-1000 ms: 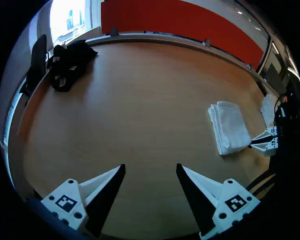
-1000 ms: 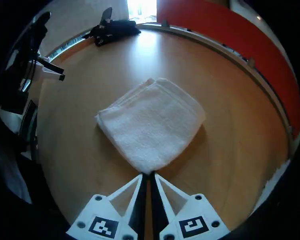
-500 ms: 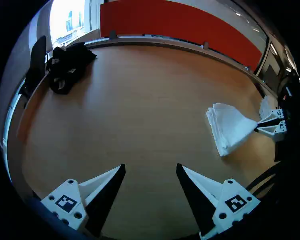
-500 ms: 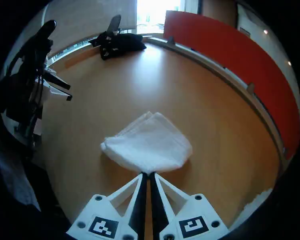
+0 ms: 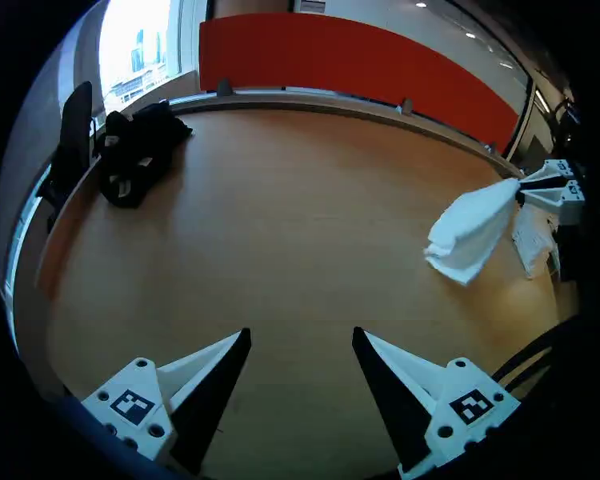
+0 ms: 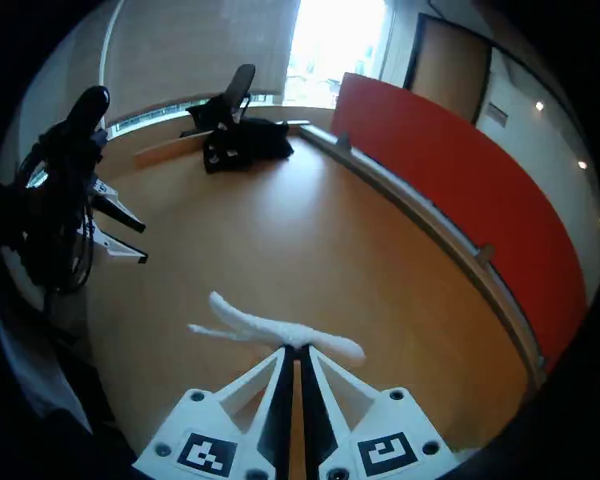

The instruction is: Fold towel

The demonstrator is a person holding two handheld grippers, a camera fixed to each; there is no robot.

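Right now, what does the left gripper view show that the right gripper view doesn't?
Left gripper view: the white terry towel seen side-on, hanging from the shut right gripper, with another white cloth behind it, and the left gripper open and empty. Right gripper view: the towel edge-on, pinched at its own fingertips, and the left gripper from the side, farther off. Shared: the light wooden table, the black bag and the red partition.

No words, numbers, labels or signs can be read anywhere.
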